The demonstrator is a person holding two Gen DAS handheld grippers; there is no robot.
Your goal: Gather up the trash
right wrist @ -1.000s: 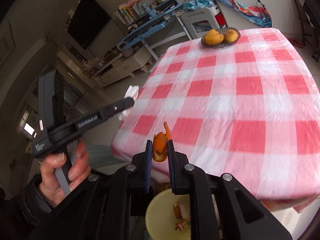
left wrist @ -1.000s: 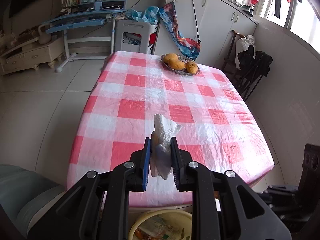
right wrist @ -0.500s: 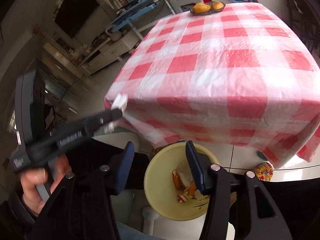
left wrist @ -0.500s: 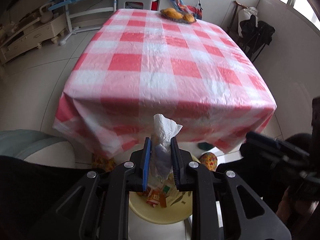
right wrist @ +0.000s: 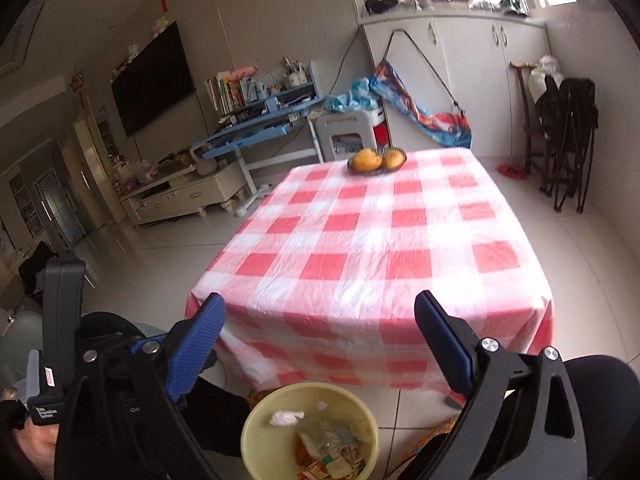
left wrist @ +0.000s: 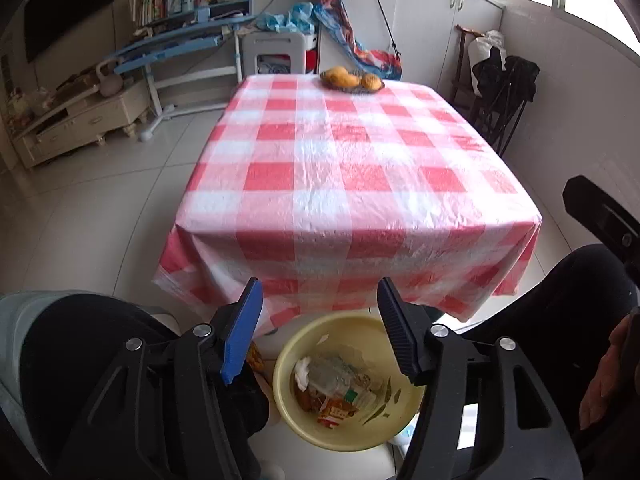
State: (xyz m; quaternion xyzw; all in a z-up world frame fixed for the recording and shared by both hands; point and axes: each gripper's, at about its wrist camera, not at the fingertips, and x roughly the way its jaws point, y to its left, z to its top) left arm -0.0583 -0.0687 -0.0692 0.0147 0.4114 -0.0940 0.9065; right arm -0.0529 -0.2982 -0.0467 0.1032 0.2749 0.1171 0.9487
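Observation:
A yellow bin [left wrist: 288, 412] stands on the floor in front of the table. It holds a white tissue [left wrist: 302, 370], a clear plastic bottle [left wrist: 336, 382] and wrappers. My left gripper [left wrist: 320, 320] is open and empty above the bin. My right gripper [right wrist: 320, 340] is open and empty above the bin [right wrist: 256, 436], where the tissue [right wrist: 286, 417] lies on the other trash. The left gripper's body [right wrist: 60, 344] shows at the left of the right wrist view.
The table with a red and white checked cloth [left wrist: 344, 184] carries a dish of orange fruit [left wrist: 352, 79] at its far end. A folded black chair [left wrist: 504, 92] stands at the right wall. The person's dark-clothed legs [left wrist: 580, 300] flank the bin.
My left gripper opened and dropped the tissue into the bin. My right gripper let go of the orange peel earlier and has opened wider. Both tilted up toward the table.

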